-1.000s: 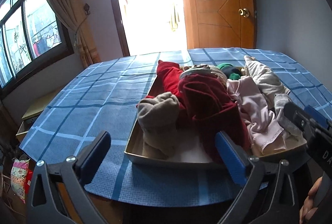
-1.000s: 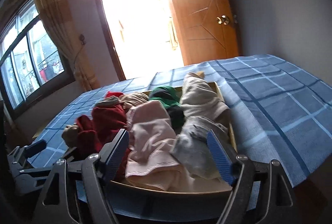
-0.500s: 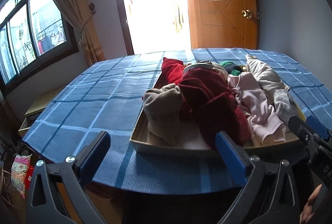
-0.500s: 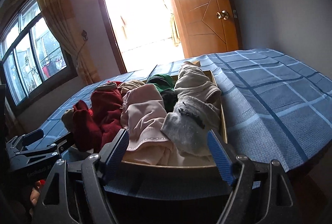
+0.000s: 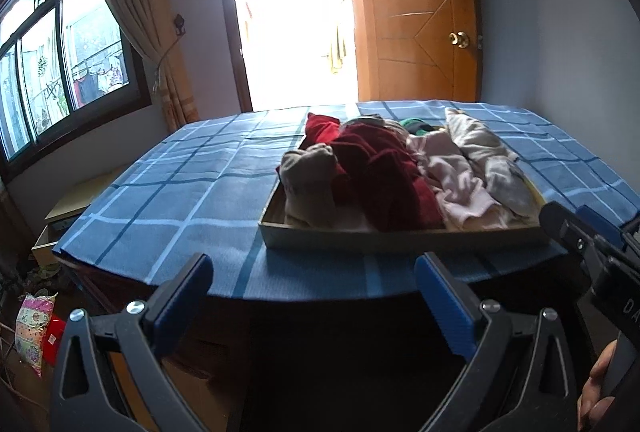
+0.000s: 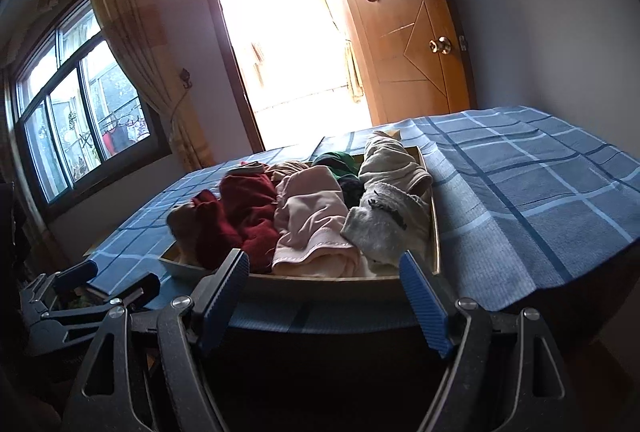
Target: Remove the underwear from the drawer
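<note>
A shallow wooden drawer (image 5: pixel 400 238) (image 6: pixel 320 282) lies on a blue checked cloth and is piled with underwear: a beige piece (image 5: pixel 308 175), dark red pieces (image 5: pixel 380 175) (image 6: pixel 244 207), a pink piece (image 5: pixel 456 179) (image 6: pixel 310 220), a grey piece (image 5: pixel 508 185) (image 6: pixel 384 224), a cream piece (image 6: pixel 390 161) and a green piece (image 6: pixel 338 161). My left gripper (image 5: pixel 316 292) is open and empty, in front of the drawer's near edge. My right gripper (image 6: pixel 322 296) is open and empty, just before the drawer's front. The right gripper shows in the left wrist view (image 5: pixel 588 236), the left in the right wrist view (image 6: pixel 112 282).
The blue checked cloth (image 5: pixel 172 191) (image 6: pixel 540 183) covers a table or bed. A wooden door (image 5: pixel 420 31) stands open by a bright doorway. A window with a curtain (image 5: pixel 132 11) is on the left. A patterned bag (image 5: pixel 34 328) and a low box (image 5: pixel 68 207) are on the floor at the left.
Both grippers have drawn back from the drawer toward its near edge. The drawer now looks farther away in both views. Both stay open and empty.
</note>
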Demonstrator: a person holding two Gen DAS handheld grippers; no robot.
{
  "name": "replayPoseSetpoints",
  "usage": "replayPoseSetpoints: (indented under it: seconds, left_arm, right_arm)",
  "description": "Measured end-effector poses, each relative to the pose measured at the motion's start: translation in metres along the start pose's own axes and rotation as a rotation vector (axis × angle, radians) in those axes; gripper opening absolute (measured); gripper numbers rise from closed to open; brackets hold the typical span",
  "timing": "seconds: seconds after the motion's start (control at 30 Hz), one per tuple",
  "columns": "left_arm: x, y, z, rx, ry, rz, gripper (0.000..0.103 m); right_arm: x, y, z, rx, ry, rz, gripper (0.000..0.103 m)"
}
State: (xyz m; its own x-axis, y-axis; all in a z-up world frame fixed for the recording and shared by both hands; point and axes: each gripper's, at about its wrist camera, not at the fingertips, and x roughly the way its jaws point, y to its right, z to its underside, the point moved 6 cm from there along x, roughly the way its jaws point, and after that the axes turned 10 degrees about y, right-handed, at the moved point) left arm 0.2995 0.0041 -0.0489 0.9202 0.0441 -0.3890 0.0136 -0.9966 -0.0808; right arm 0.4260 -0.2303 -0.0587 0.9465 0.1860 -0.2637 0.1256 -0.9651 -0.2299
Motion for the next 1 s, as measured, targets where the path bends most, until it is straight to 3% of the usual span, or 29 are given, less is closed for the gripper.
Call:
replayPoseSetpoints:
  seconds: [0.53, 1.0]
  left_arm:
    - [-0.076, 0.010, 0.008, -0.024, 0.060, 0.064, 0.102]
    - [-0.115, 0.007, 0.003, -0.020, 0.111, 0.051, 0.102]
  right_arm:
    - [-0.091, -0.011, -0.004, -0.022, 0.078, -0.004, 0.080]
    - [-0.144, -0.028, -0.019, -0.036, 0.163, -0.018, 0.080]
